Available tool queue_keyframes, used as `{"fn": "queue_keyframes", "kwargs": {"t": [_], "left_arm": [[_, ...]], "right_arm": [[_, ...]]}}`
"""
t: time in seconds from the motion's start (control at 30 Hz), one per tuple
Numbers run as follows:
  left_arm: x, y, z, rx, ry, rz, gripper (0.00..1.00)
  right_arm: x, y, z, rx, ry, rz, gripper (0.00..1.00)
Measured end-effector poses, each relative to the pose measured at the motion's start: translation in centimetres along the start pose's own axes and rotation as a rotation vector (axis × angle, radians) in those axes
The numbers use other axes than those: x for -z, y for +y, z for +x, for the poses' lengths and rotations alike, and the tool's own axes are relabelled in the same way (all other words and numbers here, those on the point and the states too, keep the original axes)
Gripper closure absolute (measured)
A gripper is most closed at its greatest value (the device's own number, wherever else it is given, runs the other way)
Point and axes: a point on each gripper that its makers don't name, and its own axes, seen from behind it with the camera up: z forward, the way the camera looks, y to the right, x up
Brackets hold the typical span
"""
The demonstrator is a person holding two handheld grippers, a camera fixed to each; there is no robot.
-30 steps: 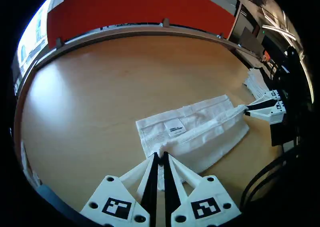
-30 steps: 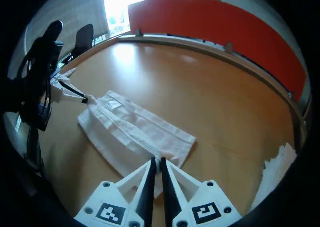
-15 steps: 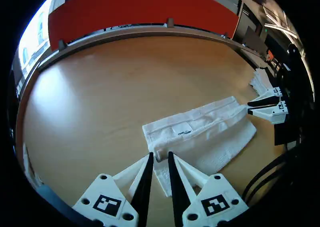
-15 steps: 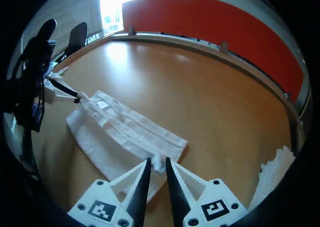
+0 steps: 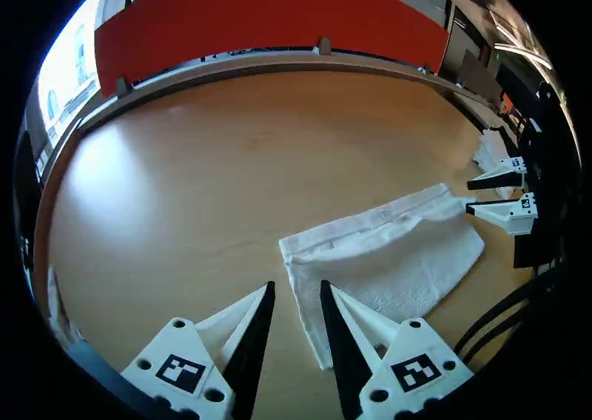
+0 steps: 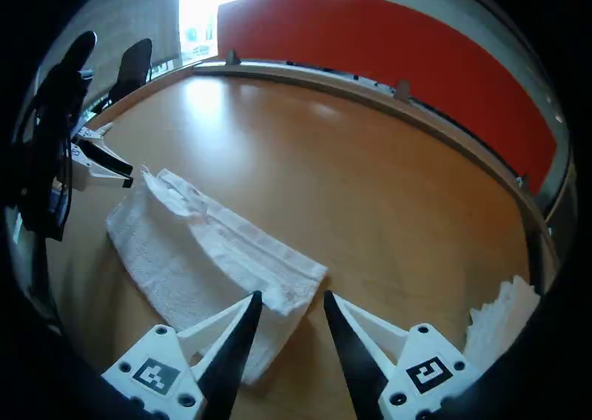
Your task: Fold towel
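A pale wooden table (image 5: 222, 161) backed by a long red partition panel (image 5: 259, 13) carries the work. Your left gripper (image 5: 296, 284) has its 2 fingers apart, holding nothing. Your right gripper (image 6: 292, 294) is the same, spread and empty. Just ahead of each pair lies 1 short end of the folded white terry towel (image 5: 385, 250), flat on the table between your 2 grippers.

Its long axis runs from one gripper to the other. The folded long edge faces the partition and the looser layers face you.

The end near your left gripper looks rucked in the right gripper view, so the layers may not sit square. If a finger snags that loose corner, I judge the fold could drag open or skew. Mind also the stack of white cloths (image 6: 503, 316) beside your right gripper.
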Motion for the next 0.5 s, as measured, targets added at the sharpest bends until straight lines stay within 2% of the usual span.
{"fn": "queue_keyframes", "kwargs": {"t": [0.07,0.13,0.27,0.5], "left_arm": [[0.0,-0.2,0.1,0.004,0.001,0.008,0.54],[0.1,-0.3,0.1,0.005,0.002,0.009,0.53],[0.2,-0.5,0.0,0.009,0.004,0.011,0.45],[0.6,-0.3,-0.4,0.02,0.0,-0.001,0.3]], "right_arm": [[-0.1,0.2,0.2,-0.001,0.005,-0.01,0.33],[-0.1,0.5,0.5,-0.004,0.01,-0.023,0.27],[-0.1,1.1,1.0,-0.007,0.022,-0.047,0.05],[0.2,1.3,1.4,-0.008,0.037,-0.057,0.01]]}}
